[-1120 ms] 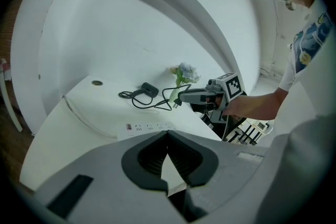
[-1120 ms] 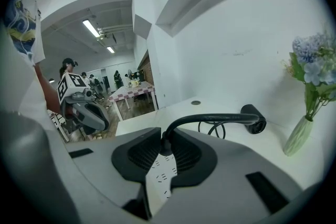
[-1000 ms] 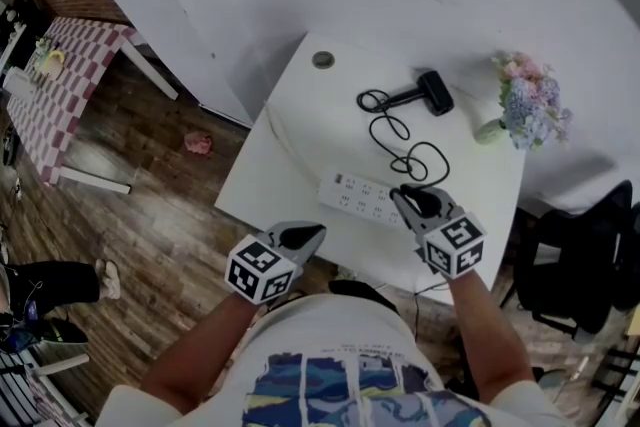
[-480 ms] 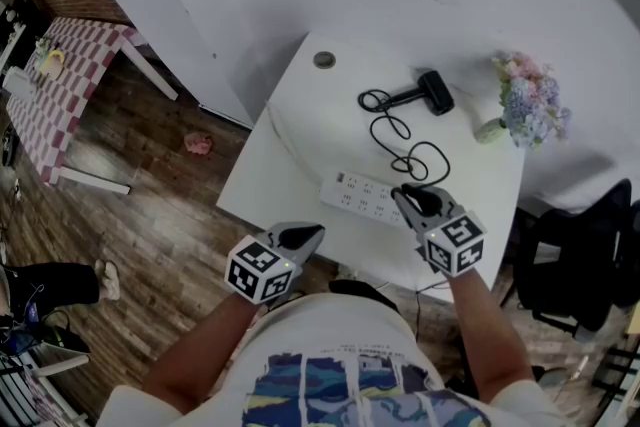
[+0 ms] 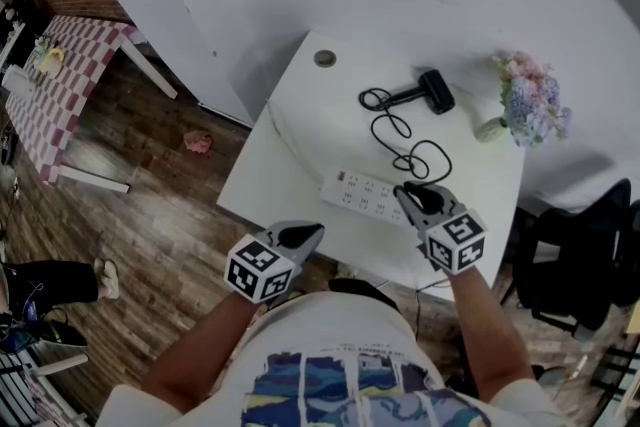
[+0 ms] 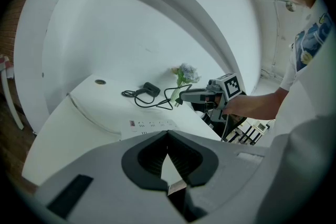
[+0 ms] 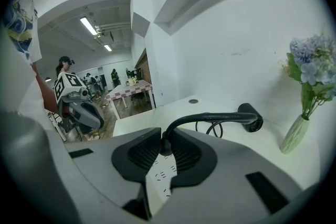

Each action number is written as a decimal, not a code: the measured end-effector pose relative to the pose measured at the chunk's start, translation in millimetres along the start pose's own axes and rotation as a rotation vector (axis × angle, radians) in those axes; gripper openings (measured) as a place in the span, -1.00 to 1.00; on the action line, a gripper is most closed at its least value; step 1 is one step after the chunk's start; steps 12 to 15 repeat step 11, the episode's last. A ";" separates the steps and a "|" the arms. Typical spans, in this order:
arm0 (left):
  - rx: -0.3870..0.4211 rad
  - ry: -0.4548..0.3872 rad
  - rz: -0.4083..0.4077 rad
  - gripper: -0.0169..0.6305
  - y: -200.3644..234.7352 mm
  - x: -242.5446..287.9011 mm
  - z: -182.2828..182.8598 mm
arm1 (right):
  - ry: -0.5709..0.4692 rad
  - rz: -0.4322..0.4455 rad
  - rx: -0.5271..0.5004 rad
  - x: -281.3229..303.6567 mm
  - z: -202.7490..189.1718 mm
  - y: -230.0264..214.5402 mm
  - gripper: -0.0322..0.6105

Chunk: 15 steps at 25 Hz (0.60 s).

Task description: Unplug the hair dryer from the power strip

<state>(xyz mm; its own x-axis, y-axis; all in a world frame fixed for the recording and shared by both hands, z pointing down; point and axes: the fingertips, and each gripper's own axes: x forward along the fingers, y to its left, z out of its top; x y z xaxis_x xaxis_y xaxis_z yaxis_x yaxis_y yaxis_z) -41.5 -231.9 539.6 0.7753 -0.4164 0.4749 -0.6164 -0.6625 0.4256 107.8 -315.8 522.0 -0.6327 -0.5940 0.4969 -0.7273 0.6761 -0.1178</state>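
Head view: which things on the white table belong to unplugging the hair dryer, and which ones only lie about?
For the job:
- hair dryer
- its cord
- plug, held in the right gripper
- power strip

Just lying about:
- vase of flowers
- round grommet

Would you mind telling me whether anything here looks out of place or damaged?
Only a crumpled pink item lying loose on the wooden floor, left of the white table; it looks dropped. Nothing on the table seems askew.
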 end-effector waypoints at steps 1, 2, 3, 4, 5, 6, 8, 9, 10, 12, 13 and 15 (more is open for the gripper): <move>0.000 -0.001 0.001 -0.94 0.5 -0.6 -0.1 | 0.000 -0.001 0.000 0.5 -0.3 -0.3 -0.72; 0.000 -0.002 0.003 -0.94 0.9 -1.3 -0.3 | 0.001 -0.002 0.000 1.0 -0.6 -0.6 -0.72; 0.000 -0.003 0.004 -0.94 1.1 -2.0 -0.6 | 0.001 -0.003 0.002 1.3 -1.1 -0.8 -0.72; 0.000 -0.004 0.004 -0.94 1.1 -2.8 -0.7 | 0.002 -0.004 0.002 1.5 -1.5 -1.0 -0.72; 0.000 -0.005 0.005 -0.94 1.1 -3.8 -0.5 | 0.003 -0.004 0.002 1.5 -1.7 -1.0 -0.72; 0.001 -0.006 0.005 -0.94 0.9 -5.2 -0.2 | 0.004 -0.005 0.002 1.5 -1.8 -0.8 -0.72; 0.003 -0.007 0.008 -0.94 1.2 -8.7 0.1 | 0.004 -0.005 0.009 1.9 -1.8 -0.4 -0.72; 0.005 -0.006 0.009 -0.94 1.8 -10.4 0.0 | 0.003 -0.005 0.015 2.3 -1.9 -0.3 -0.72; 0.006 -0.006 0.010 -0.94 2.5 -12.0 -0.2 | 0.001 -0.005 0.023 2.9 -2.1 -0.4 -0.72; 0.008 -0.005 0.012 -0.94 3.2 -13.6 -0.4 | -0.002 -0.005 0.032 3.5 -2.3 -0.5 -0.72; 0.008 -0.005 0.012 -0.94 3.2 -13.6 -0.4 | -0.002 -0.005 0.032 3.5 -2.3 -0.5 -0.72; 0.008 -0.005 0.012 -0.94 3.2 -13.6 -0.4 | -0.002 -0.005 0.032 3.5 -2.3 -0.5 -0.72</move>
